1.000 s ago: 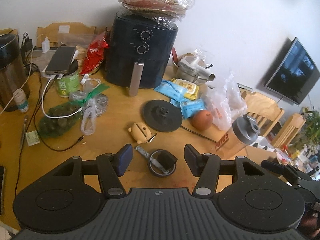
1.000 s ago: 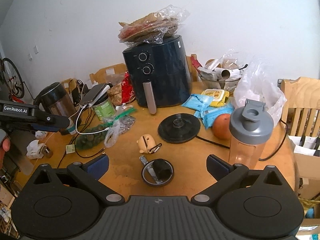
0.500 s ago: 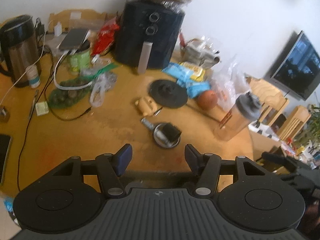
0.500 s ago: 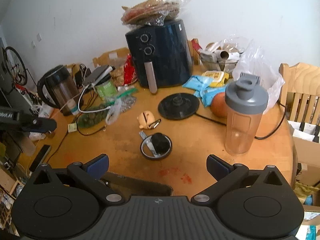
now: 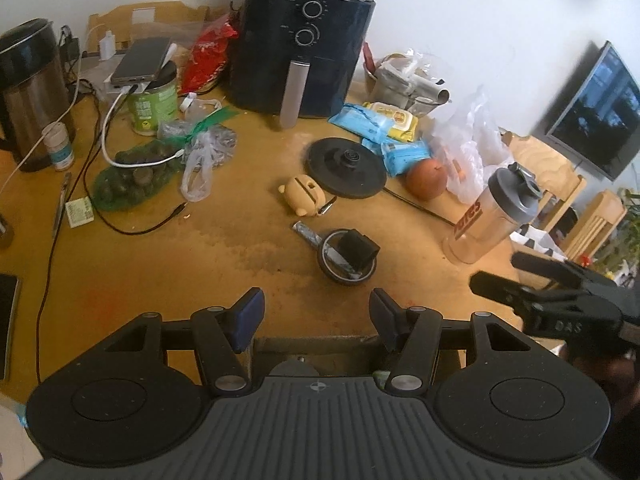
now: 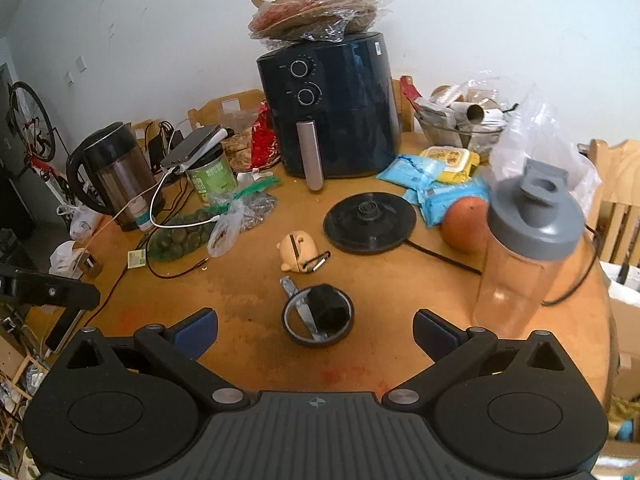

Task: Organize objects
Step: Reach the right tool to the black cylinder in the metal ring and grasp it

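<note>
A small round black-rimmed dish (image 5: 347, 261) holding a black block and a flat metal strip sits near the front edge of the round wooden table (image 5: 120, 264), ahead of both grippers and touched by neither. Just behind it lies a tan bear-shaped case (image 5: 301, 194), and behind that a flat black round kettle base (image 5: 346, 162) with its cord trailing to the right. An orange fruit (image 5: 426, 179) rests beside blue wipe packets (image 5: 404, 152), and a clear shaker bottle with a grey lid (image 5: 492, 216) stands upright near the table's right edge.

The left gripper (image 5: 316, 322) has its blue-padded jaws spread with nothing between them. The right gripper (image 6: 316, 334) is spread wider, likewise empty, with the dish showing in the gap beyond its tips.

At the back stands a dark blue air fryer (image 6: 330, 112) with a plastic-wrapped stack of flatbreads (image 6: 320, 10) on top; a steel electric kettle (image 6: 116, 174) and a green can (image 6: 212, 178) with a phone lying on it are to the left.

Only the left wrist view shows a wall-mounted dark screen (image 5: 600, 112) and the right gripper's black body at its right edge. Only the right wrist view shows a bicycle wheel (image 6: 30, 120) by the wall.
</note>
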